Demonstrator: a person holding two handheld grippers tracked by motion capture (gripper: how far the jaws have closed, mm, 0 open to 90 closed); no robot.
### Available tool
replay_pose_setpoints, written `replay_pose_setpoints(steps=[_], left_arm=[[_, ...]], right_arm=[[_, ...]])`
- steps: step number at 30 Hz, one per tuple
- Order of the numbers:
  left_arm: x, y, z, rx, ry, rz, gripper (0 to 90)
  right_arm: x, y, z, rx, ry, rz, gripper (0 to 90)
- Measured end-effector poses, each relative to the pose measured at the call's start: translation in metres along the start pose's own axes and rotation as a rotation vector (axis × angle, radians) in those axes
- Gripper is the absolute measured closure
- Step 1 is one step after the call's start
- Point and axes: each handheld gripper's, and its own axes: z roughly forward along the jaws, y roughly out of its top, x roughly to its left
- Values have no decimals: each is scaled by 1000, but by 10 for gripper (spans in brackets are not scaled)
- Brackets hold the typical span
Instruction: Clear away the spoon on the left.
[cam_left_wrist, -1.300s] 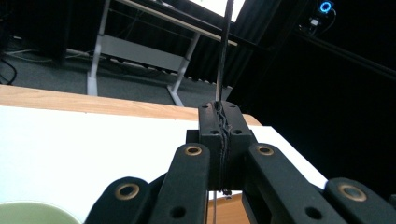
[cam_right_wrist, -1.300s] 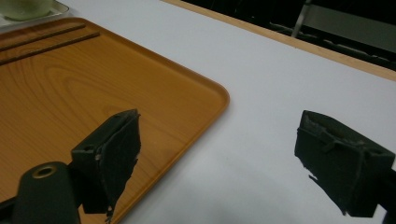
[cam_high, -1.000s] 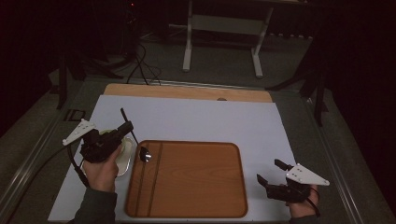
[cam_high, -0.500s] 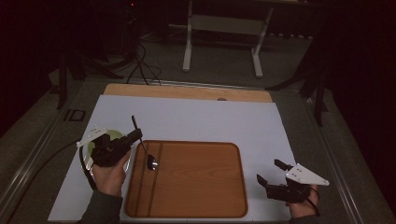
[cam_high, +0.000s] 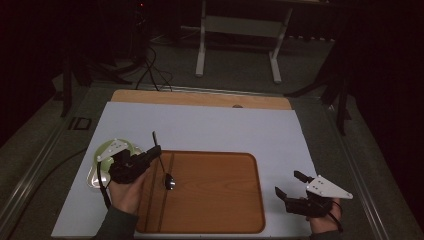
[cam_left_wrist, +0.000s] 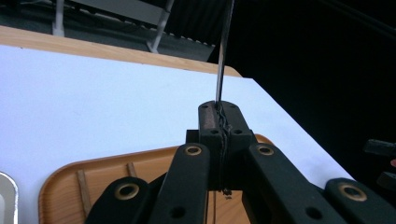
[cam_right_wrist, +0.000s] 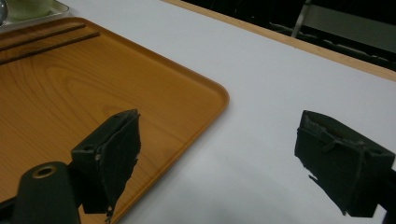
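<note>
Item: one metal spoon (cam_high: 163, 167), held over the left part of a wooden tray (cam_high: 215, 200).

Spoon: thin dark handle, shiny rounded bowl; handle tip points toward the table's (cam_high: 220, 127) far edge, bowl hangs low over the tray's left side, contact with the tray not discernible. In the left gripper view only the handle (cam_left_wrist: 224, 51) shows, rising from the jaws and cut off at the top edge. Left hand-held gripper (cam_high: 152, 152): clenched on the spoon handle, near the tray's left edge. Right hand-held gripper (cam_high: 290, 185): released, jaws wide apart and empty, near the table's front right corner, beside the tray's right edge. One metal dish (cam_high: 95, 172) with a pale green bowl (cam_high: 131, 148), largely hidden behind the left hand (cam_high: 127, 192). Count: one spoon, one tray, two grippers.
</note>
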Motion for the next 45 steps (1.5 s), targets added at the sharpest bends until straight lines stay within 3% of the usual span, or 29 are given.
replay_pose_setpoints(steps=[21,45], left_arm=[[-7,-17,2,54,-8,-5,900],[-4,-42,38,177,-18,-20,900]], right_arm=[[0,0,0,1,1,1,141],[1,0,1,4,5,-3,141]])
